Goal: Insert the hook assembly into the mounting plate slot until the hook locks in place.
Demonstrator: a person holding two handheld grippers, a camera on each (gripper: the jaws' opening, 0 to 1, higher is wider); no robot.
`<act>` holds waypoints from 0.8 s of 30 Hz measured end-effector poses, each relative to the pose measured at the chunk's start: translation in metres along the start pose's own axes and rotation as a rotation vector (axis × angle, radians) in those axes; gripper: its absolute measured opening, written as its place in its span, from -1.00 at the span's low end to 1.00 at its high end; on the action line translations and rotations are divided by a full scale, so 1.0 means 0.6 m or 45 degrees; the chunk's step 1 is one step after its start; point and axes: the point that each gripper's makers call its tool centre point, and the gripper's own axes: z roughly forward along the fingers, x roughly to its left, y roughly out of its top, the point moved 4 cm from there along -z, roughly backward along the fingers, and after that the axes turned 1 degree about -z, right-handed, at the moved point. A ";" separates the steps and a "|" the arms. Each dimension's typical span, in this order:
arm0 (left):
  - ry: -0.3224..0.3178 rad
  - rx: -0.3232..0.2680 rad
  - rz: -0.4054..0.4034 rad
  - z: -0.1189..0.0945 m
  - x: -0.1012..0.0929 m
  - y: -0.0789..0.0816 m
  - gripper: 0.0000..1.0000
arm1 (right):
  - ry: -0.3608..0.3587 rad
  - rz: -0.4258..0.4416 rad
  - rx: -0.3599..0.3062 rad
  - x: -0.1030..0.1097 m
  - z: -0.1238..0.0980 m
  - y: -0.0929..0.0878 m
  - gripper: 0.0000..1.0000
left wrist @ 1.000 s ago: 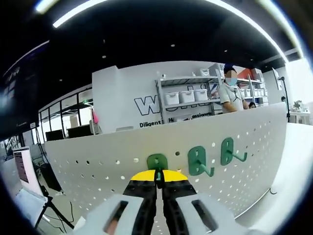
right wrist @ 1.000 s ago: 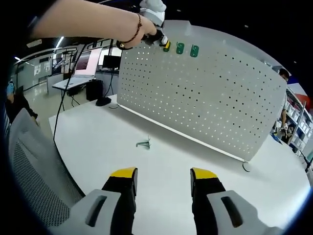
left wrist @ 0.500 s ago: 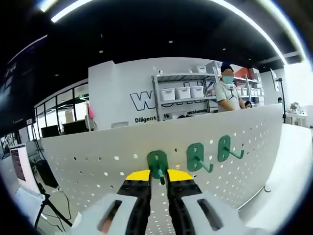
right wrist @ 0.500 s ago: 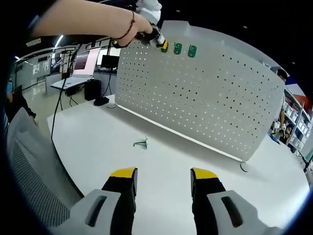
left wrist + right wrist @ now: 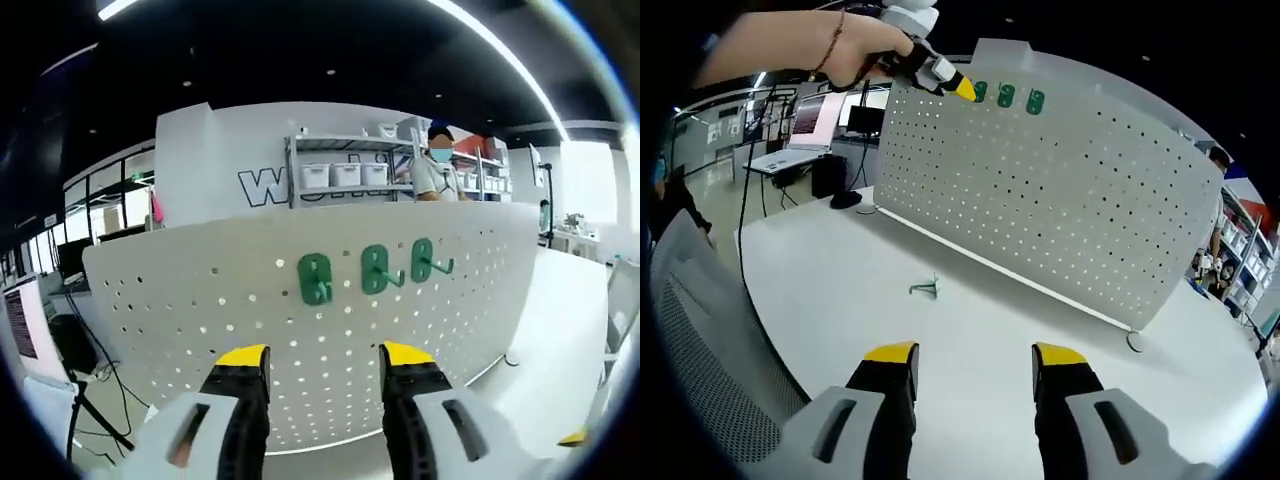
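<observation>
Left hand-held gripper (image 5: 322,360) raised, jaws apart, right hand-held gripper (image 5: 973,358) low, jaws apart

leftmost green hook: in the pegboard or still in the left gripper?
In the pegboard. The leftmost green hook hangs on it beside two more, and the left gripper is open below it, holding nothing. Whether it has locked, cannot tell.
</observation>
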 end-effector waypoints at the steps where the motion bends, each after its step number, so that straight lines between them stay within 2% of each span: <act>1: -0.006 0.007 0.001 -0.005 0.001 -0.006 -0.13 | -0.002 -0.003 0.003 0.000 0.000 0.000 -0.15; 3: -0.053 0.026 -0.009 -0.012 -0.002 -0.025 -0.17 | -0.009 -0.012 0.004 -0.002 0.000 -0.001 -0.15; 4: -0.056 0.051 -0.016 -0.016 0.000 -0.036 -0.18 | -0.014 -0.016 0.005 -0.003 0.000 -0.001 -0.14; 5: -0.070 0.124 -0.030 -0.023 0.003 -0.060 -0.17 | -0.017 -0.018 0.005 -0.003 0.000 -0.001 -0.13; 9: -0.117 0.195 -0.047 -0.046 0.003 -0.106 -0.07 | -0.014 -0.030 0.015 -0.002 0.002 -0.003 -0.13; 11: -0.173 0.230 -0.111 -0.054 0.000 -0.129 -0.02 | -0.015 -0.031 0.017 -0.002 0.001 -0.003 -0.13; 13: -0.187 0.257 -0.166 -0.059 0.002 -0.147 0.00 | -0.016 -0.033 0.026 -0.003 0.002 -0.004 -0.13; 15: -0.193 0.305 -0.152 -0.067 0.003 -0.170 0.03 | -0.010 -0.035 0.035 -0.002 0.003 -0.007 -0.12; 19: -0.228 0.338 -0.156 -0.083 -0.003 -0.196 0.08 | -0.010 -0.049 0.043 -0.002 0.003 -0.008 -0.13; 21: -0.267 0.350 -0.144 -0.094 -0.012 -0.208 0.08 | -0.012 -0.047 0.046 -0.002 0.003 -0.009 -0.13; 22: -0.332 0.357 -0.095 -0.101 -0.023 -0.215 0.08 | -0.013 -0.048 0.047 -0.003 0.004 -0.010 -0.13; 24: -0.376 0.387 -0.047 -0.115 -0.032 -0.232 0.08 | -0.013 -0.050 0.052 -0.003 0.004 -0.010 -0.13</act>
